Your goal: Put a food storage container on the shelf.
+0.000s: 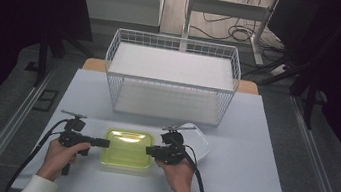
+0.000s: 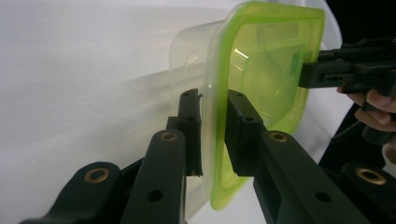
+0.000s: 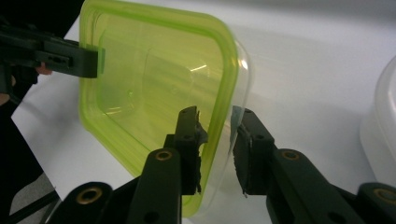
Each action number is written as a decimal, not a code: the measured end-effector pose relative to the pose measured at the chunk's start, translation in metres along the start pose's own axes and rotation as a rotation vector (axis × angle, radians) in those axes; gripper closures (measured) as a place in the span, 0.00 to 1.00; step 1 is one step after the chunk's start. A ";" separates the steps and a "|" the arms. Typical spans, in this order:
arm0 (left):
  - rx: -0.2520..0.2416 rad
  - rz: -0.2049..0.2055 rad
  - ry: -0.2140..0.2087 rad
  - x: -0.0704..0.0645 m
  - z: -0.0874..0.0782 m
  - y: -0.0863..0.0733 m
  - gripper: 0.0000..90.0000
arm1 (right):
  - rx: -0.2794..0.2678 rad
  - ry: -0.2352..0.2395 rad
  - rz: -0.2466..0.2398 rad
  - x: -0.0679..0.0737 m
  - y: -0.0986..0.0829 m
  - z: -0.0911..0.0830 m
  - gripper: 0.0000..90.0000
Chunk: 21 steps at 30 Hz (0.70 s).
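Observation:
A clear container with a translucent green lid lies at the front middle of the white table. My left gripper holds its left edge and my right gripper holds its right edge, each turned on its side. In the left gripper view the jaws close over the lid's rim, one jaw on each face. In the right gripper view the jaws straddle the opposite rim of the lid the same way.
A white wire basket with two shelves stands at the back middle of the table. A second clear container lies just behind my right gripper. Bare table surface lies to both sides.

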<state>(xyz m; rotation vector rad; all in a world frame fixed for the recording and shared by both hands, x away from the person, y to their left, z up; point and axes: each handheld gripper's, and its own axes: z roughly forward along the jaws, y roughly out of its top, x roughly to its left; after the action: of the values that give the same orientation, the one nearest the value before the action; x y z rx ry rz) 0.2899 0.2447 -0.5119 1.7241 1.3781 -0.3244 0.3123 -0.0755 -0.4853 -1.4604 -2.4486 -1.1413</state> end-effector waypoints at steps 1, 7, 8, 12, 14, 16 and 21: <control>-0.005 0.003 -0.008 -0.001 -0.001 0.000 0.88 | 0.000 0.000 0.000 0.000 0.000 0.000 0.82; -0.040 0.043 -0.016 -0.010 -0.006 -0.001 0.88 | -0.030 0.028 -0.010 -0.001 -0.001 -0.010 0.84; -0.049 0.060 -0.013 -0.013 -0.008 0.000 0.88 | -0.034 0.029 -0.014 -0.001 -0.001 -0.011 0.84; -0.076 0.117 -0.008 -0.026 -0.014 0.000 0.87 | -0.069 0.057 -0.028 -0.004 -0.001 -0.020 0.84; -0.090 0.144 -0.004 -0.033 -0.016 0.001 0.87 | -0.086 0.066 -0.041 -0.005 -0.001 -0.025 0.84; -0.103 0.170 -0.001 -0.039 -0.017 0.001 0.87 | -0.098 0.067 -0.061 -0.005 -0.002 -0.031 0.84; -0.134 0.233 0.014 -0.055 -0.021 0.001 0.87 | -0.126 0.068 -0.107 -0.004 -0.002 -0.043 0.84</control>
<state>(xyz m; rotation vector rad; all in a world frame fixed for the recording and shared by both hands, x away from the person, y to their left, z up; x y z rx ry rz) 0.2646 0.2247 -0.4622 1.7554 1.1664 -0.0889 0.2997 -0.1063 -0.4571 -1.3108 -2.4761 -1.3647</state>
